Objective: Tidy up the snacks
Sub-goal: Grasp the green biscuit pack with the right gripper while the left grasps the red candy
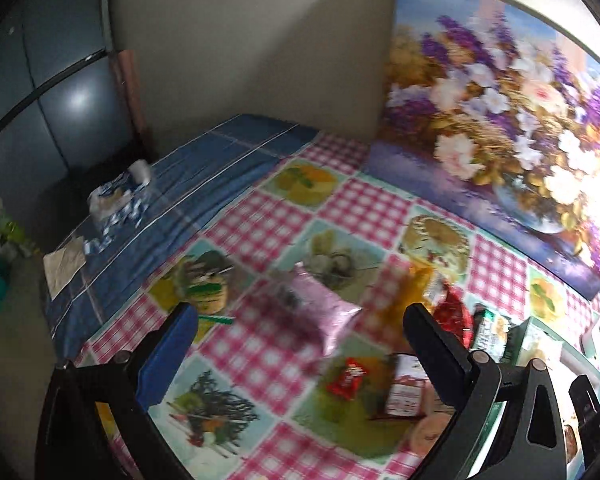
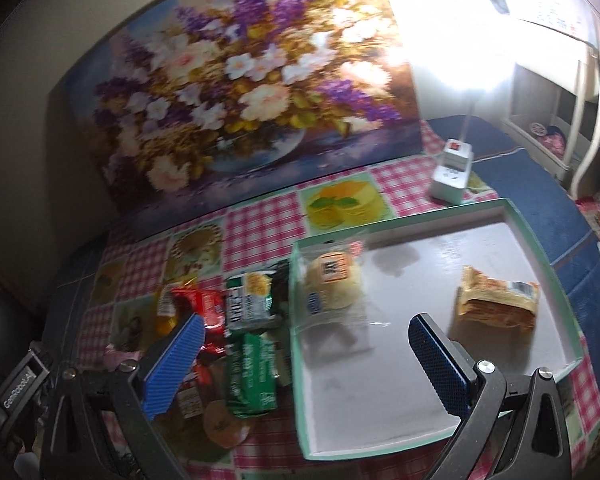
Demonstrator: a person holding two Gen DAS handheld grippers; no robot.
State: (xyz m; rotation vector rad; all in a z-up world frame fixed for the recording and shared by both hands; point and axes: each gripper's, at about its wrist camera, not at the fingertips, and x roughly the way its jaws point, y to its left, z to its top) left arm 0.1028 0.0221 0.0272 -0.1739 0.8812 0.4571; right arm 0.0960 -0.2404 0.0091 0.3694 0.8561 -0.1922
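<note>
A green-rimmed tray (image 2: 548,248) lies on the checkered tablecloth. In it are a wrapped round bun (image 2: 334,286) and an orange snack packet (image 2: 496,300). Left of the tray lies a pile of snacks: a red packet (image 2: 202,306), a green-and-white packet (image 2: 250,298), a green packet (image 2: 250,376) and a round brown cup (image 2: 222,424). My right gripper (image 2: 306,334) is open and empty above the tray's left rim. My left gripper (image 1: 300,320) is open and empty above a pink packet (image 1: 320,308). A small red packet (image 1: 346,378) and a yellow packet (image 1: 404,292) lie near it.
A large flower painting (image 2: 236,92) leans against the wall behind the table. A white power strip (image 2: 452,172) stands beyond the tray. A blue cloth (image 1: 204,176) covers the table's far left, with a blue-and-white wrapper (image 1: 118,200) and a paper (image 1: 62,266) on it.
</note>
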